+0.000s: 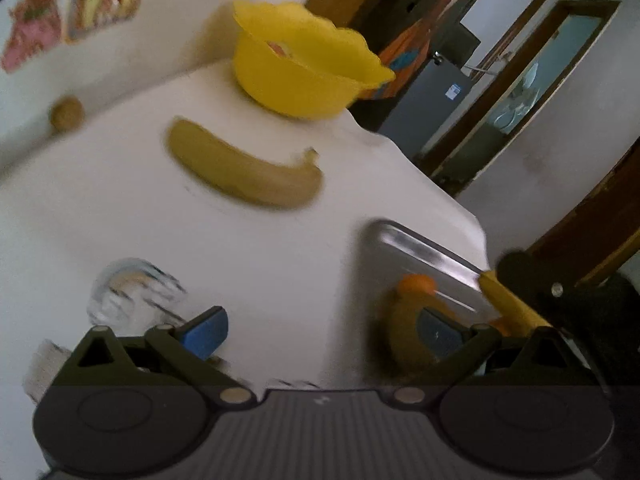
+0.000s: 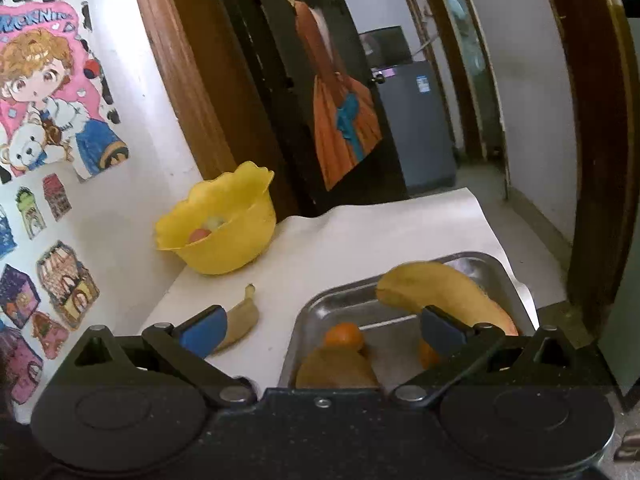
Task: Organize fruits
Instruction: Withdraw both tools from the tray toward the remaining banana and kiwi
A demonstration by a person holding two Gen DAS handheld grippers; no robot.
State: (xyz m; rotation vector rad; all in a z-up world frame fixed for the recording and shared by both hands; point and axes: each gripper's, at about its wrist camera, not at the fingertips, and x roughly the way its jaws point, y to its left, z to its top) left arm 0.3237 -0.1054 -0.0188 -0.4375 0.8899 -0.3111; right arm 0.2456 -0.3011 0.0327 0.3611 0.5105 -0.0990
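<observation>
1. Two views inspected. Left wrist: left gripper spread, empty; banana loose on table, awaiting collection.
2. Right wrist: right gripper spread, empty; second banana and orange grouped in metal tray, apparently sorted.

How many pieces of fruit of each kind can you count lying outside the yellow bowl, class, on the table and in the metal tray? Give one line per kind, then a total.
Bananas: 2, one on the table, one in the metal tray at
Oranges: 2
Brown-yellow fruit, kind unclear: 1
Small round brown fruit by the wall: 1
Total: 6
</observation>
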